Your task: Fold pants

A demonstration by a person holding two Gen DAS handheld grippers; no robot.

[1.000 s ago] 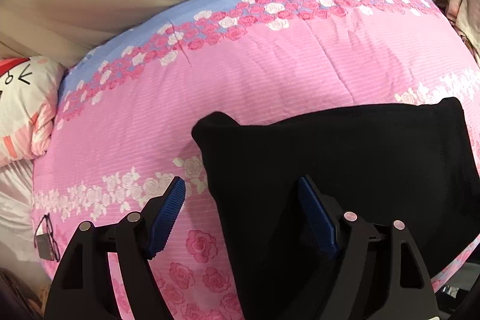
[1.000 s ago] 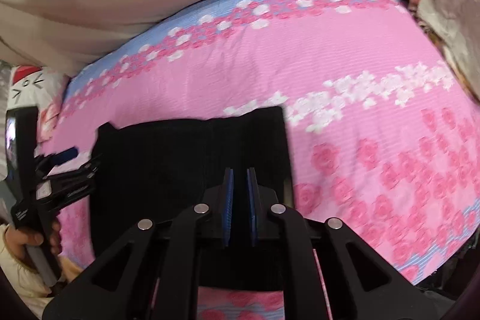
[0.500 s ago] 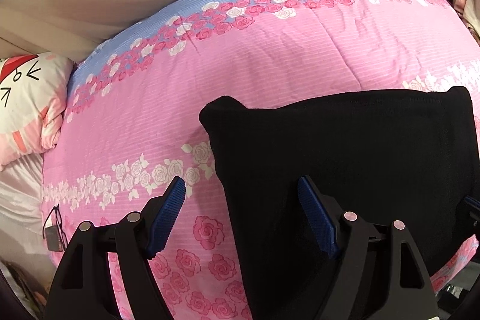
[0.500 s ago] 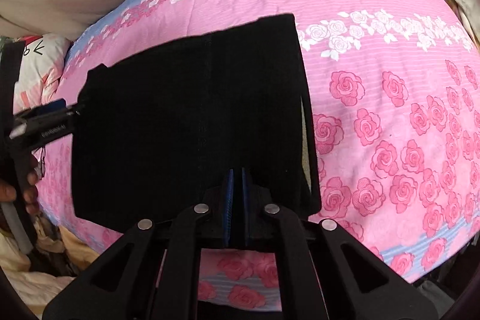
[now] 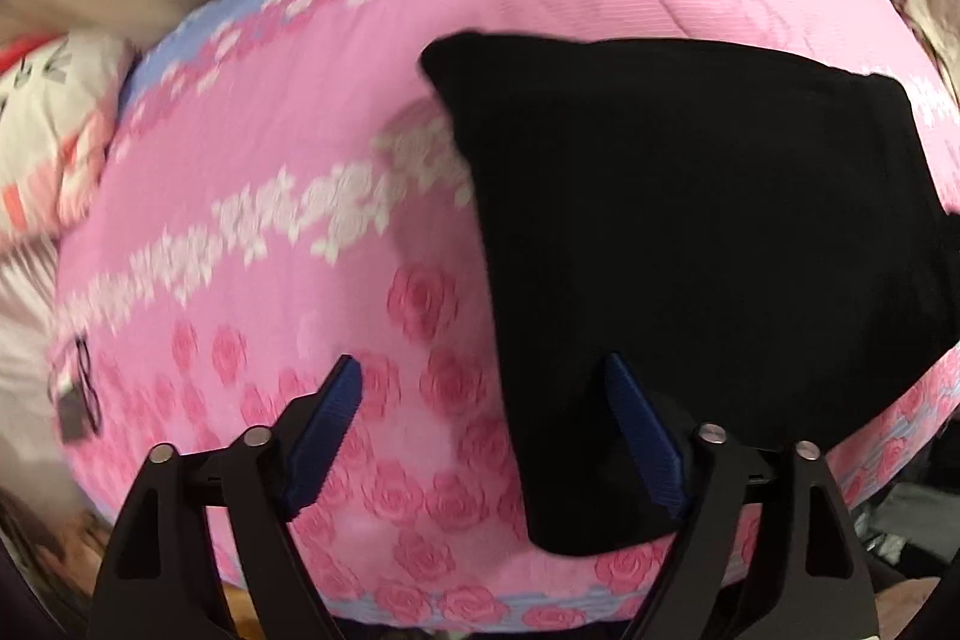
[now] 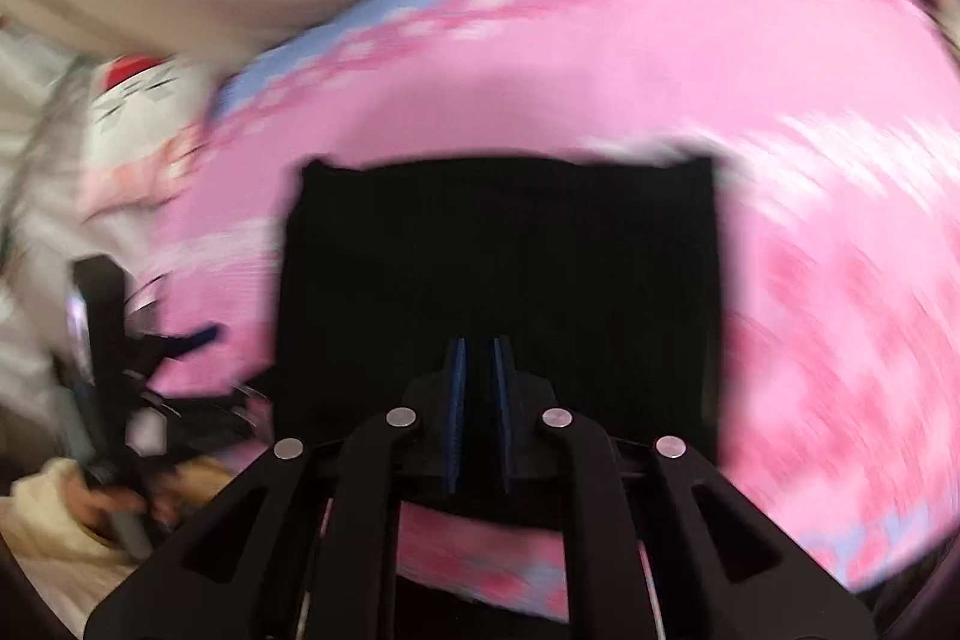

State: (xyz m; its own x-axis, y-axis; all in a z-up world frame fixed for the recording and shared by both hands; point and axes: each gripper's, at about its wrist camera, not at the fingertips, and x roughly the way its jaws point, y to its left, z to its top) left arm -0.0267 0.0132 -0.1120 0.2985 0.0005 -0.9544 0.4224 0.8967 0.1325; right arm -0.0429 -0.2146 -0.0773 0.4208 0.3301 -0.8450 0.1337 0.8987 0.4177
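Pants (image 5: 690,250), black and already folded down to a compact rectangle, lie flat on the pink rose-print bedspread (image 5: 288,232), near its front edge. That bedspread is the largest surface in view, serving as the folding surface; a blue band runs along its far side.

Right gripper (image 6: 478,400): jaws nearly closed, blue pads almost together, at the near edge of the pants. Dark cloth against dark pads makes it impossible to confirm whether a fold of fabric is pinched between them. The likely purpose is to hold or press the near edge.

Left gripper (image 5: 486,436): jaws wide and having just opened further, straddling the left edge of the pants without pressing it. Released, it appears placed to take that edge for the next fold.

A cartoon-print pillow (image 5: 48,130) sits at the left, partly cut off. Eyeglasses (image 5: 75,394) rest near the bedspread's left edge. The right wrist view is heavily blurred.
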